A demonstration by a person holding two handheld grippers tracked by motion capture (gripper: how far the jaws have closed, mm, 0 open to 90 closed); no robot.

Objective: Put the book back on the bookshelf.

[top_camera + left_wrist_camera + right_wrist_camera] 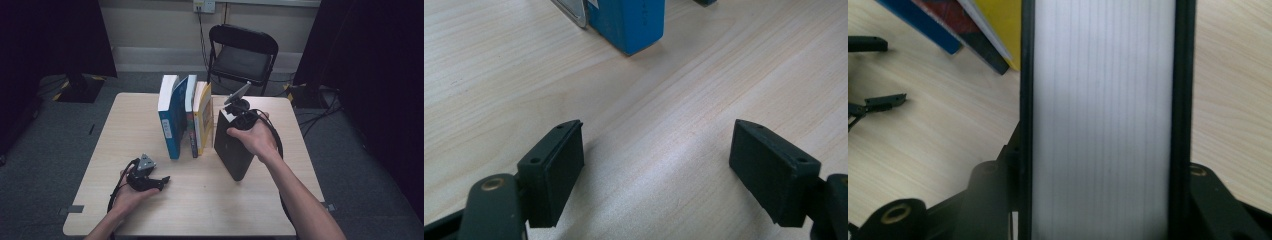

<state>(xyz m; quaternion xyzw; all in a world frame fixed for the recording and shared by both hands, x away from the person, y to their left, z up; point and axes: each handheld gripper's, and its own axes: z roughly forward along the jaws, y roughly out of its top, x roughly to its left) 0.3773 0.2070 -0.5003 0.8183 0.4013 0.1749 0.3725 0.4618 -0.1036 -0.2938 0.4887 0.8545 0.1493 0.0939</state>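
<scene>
Wooden table [150, 125], 4 upright books [186, 117], right gripper [239, 111] clamping black book [231, 145], left gripper [159, 182] jaws apart, nothing between.

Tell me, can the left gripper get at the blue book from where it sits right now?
Probably yes. The left gripper rests on the table with jaws open, and bare wood lies between it and the blue book, the nearest in the standing row.

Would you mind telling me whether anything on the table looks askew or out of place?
Only one thing: the black book stands apart from the row of books, angled to it, gripped from above across its covers by the right gripper. The row leans slightly. The left gripper rests open on the table.
</scene>
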